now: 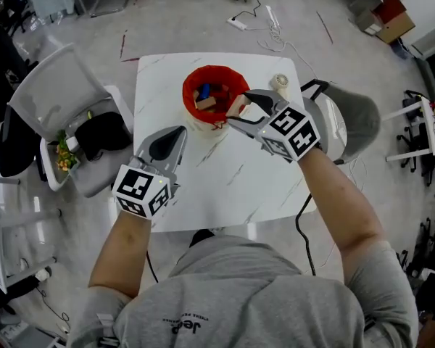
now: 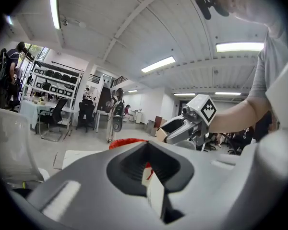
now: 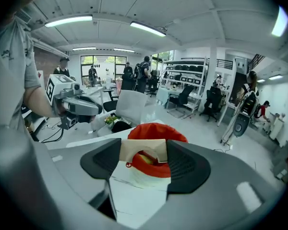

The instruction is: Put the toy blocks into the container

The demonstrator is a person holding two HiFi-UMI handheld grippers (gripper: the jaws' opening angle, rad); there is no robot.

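Note:
A red-lined container (image 1: 191, 85) stands at the back of the white table (image 1: 225, 180) with several coloured blocks (image 1: 206, 96) inside. My right gripper (image 1: 239, 110) hangs at the container's right rim, shut on a tan arch-shaped wooden block (image 1: 236, 107). In the right gripper view the arch block (image 3: 144, 145) spans both pads, with the container (image 3: 156, 131) just beyond it. My left gripper (image 1: 175, 138) hovers in front of the container on the left, its jaws together with nothing in them. From the left gripper view, the red rim (image 2: 125, 142) shows behind that gripper (image 2: 151, 174).
A small white roll (image 1: 280, 83) lies on the table's back right corner. A grey chair (image 1: 58, 93) and a tray with small items (image 1: 61, 158) stand left of the table, another chair (image 1: 355, 122) to its right. Cables (image 1: 261, 20) trail on the floor behind.

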